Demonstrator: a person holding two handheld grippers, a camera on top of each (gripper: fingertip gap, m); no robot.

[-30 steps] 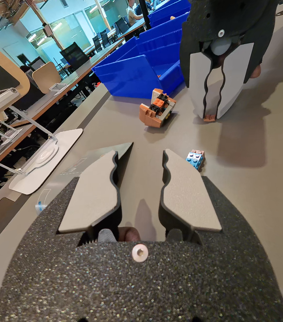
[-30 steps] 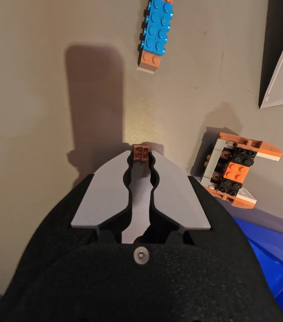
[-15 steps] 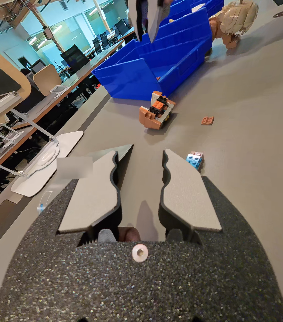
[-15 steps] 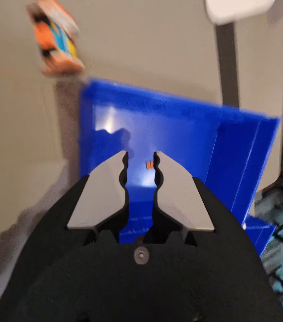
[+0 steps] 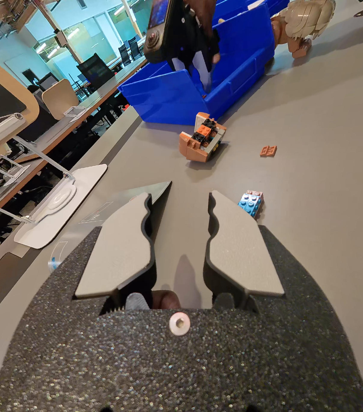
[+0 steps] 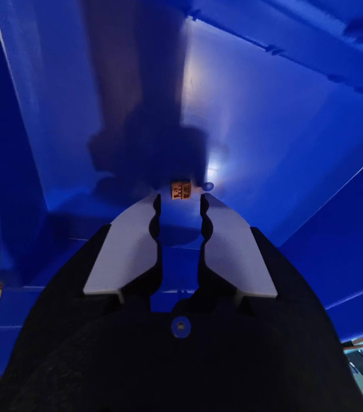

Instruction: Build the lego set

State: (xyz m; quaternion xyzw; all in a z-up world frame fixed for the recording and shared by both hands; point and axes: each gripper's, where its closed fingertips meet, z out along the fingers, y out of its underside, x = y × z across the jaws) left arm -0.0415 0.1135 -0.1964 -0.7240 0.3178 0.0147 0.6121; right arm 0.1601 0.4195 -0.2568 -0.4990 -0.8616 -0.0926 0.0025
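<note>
- Grey table [image 5: 310, 133], wide and flat, bearing everything below; a second long desk with office chairs running off to the left beyond its edge.
- Blue plastic bin [image 5: 165, 102] at the far side of the table, open at the top, with more blue bins lined up behind it; exact count of those unclear.
- Right gripper [image 5: 200, 73] reaching down into that bin from above, its black body and pale fingers [image 6: 129, 240] inside the blue walls; jaws parted, gripping nothing.
- One small brown brick [image 6: 181, 190] lying on the bin floor just ahead of the right fingertips, in line with the gap between them, not touched; blue walls close on every side.
- Left gripper [image 5: 179, 198] low over the table, near the front edge, jaws wide apart and empty.
- One tan and brown built lego animal [image 5: 303, 24] standing far back on the table, right of the bins.
- One white flat stand base [image 5: 64, 200] with a thin metal arm, at the left edge of the table.
- One dark sheet [image 5: 149, 189] lying flat, partly hidden behind the left finger.
- One part-built model [image 5: 203, 139] in brown, orange, black and grey, on the table just in front of the bin.
- One blue stack of bricks [image 5: 251, 204] with a pinkish end, just beside the tip of the left gripper's right finger.
- One small brown plate [image 5: 268, 151], flat on the table, right of the model and apart from it.
</note>
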